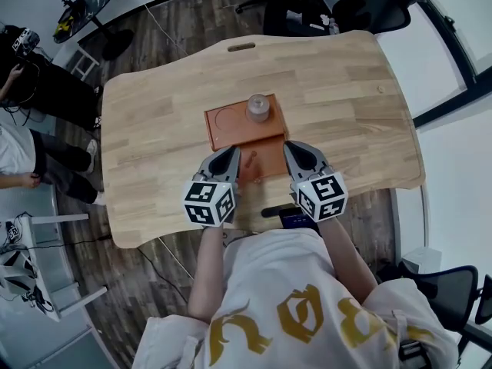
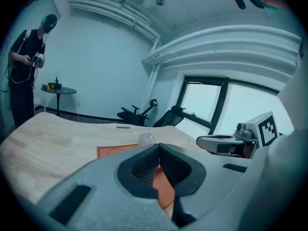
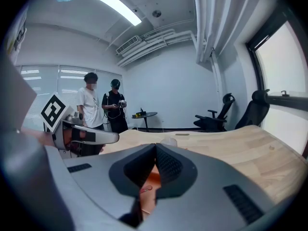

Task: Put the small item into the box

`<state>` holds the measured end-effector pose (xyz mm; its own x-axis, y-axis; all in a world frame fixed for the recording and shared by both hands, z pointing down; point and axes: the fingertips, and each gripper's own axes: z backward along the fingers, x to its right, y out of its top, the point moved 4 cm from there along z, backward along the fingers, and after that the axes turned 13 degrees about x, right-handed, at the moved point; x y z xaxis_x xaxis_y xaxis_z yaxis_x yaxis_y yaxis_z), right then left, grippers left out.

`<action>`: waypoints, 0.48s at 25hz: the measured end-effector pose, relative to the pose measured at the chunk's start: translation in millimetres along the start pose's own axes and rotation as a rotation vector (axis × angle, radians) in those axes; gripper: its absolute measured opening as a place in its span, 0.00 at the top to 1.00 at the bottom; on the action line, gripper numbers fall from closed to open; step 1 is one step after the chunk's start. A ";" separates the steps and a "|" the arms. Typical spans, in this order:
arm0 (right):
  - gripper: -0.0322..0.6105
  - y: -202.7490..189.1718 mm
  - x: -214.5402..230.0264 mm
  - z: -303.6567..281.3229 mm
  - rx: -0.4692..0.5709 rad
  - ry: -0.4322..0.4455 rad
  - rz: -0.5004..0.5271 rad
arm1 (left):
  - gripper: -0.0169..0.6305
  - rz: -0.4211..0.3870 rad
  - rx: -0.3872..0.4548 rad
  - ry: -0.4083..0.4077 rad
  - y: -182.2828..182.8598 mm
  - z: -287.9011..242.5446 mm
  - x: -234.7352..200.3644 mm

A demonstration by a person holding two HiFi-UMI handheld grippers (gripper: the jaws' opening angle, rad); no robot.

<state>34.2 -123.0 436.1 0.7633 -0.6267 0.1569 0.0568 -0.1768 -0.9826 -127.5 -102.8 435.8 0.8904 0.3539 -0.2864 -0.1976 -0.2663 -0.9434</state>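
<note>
An orange-brown box [image 1: 231,133] lies open at the middle of the wooden table [image 1: 154,114]. A clear small cup [image 1: 258,108] stands on its far right part, beside a round recess [image 1: 227,118]. A small reddish item [image 1: 250,160] lies on the box's near section, between my two grippers. My left gripper [image 1: 228,154] hovers at that section's left edge with its jaws shut and empty. My right gripper [image 1: 294,149] sits at the right edge, also shut on nothing. In the left gripper view the jaws [image 2: 159,146] meet in front of the box [image 2: 113,151] and the cup [image 2: 146,139]. Below the shut right jaws [image 3: 155,146] the reddish item [image 3: 144,189] shows.
A slot [image 1: 241,47] is cut at the table's far edge. Office chairs [image 1: 369,2] stand beyond the table. Two people [image 3: 103,105] stand at the left near a small round table [image 1: 88,6]. A dark phone-like object [image 1: 296,220] is at the table's near edge.
</note>
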 end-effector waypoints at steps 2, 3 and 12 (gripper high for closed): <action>0.93 6.7 -2.1 4.4 0.021 -0.009 0.000 | 0.96 -0.027 0.031 0.004 5.9 6.2 2.1; 0.93 9.0 -3.4 6.7 0.028 -0.013 0.001 | 0.96 -0.039 0.044 0.007 8.3 9.2 2.9; 0.93 18.2 -14.1 20.3 0.068 -0.021 0.024 | 0.96 -0.056 0.118 0.031 21.3 28.5 5.3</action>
<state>37.6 -102.0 414.0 0.7785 -0.6137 0.1320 0.0812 -0.1100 -0.9906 -138.7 -81.1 409.5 0.9131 0.3372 -0.2291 -0.1924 -0.1392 -0.9714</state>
